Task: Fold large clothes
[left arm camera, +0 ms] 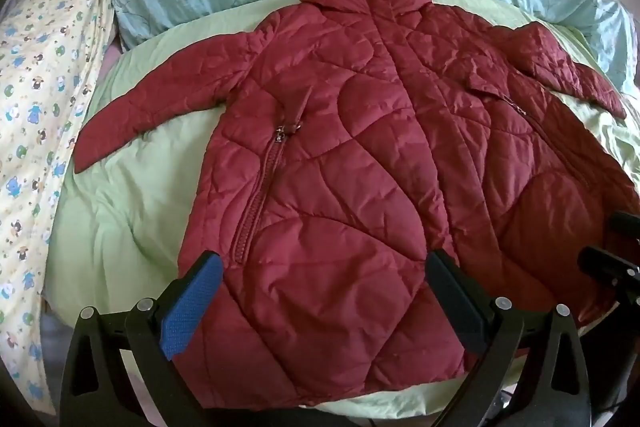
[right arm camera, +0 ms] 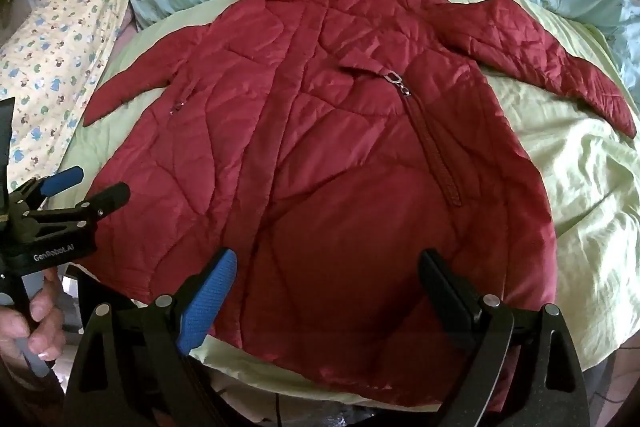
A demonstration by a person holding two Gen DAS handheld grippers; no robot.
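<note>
- The red quilted jacket (left arm camera: 340,155) lies spread flat, front up, on the green sheet (left arm camera: 120,211) of the bed, collar far, hem near.
- Left tool (left arm camera: 320,303) and right tool (right arm camera: 324,299) both hover over the hem, jaws wide apart, holding nothing.
- Best start, I judge: pinch a sleeve (right arm camera: 560,75) cuff and fold it inward across the chest, keeping the padding smooth.

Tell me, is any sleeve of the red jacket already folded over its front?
No, the red jacket lies flat on the green sheet with both sleeves spread out to the sides.
</note>
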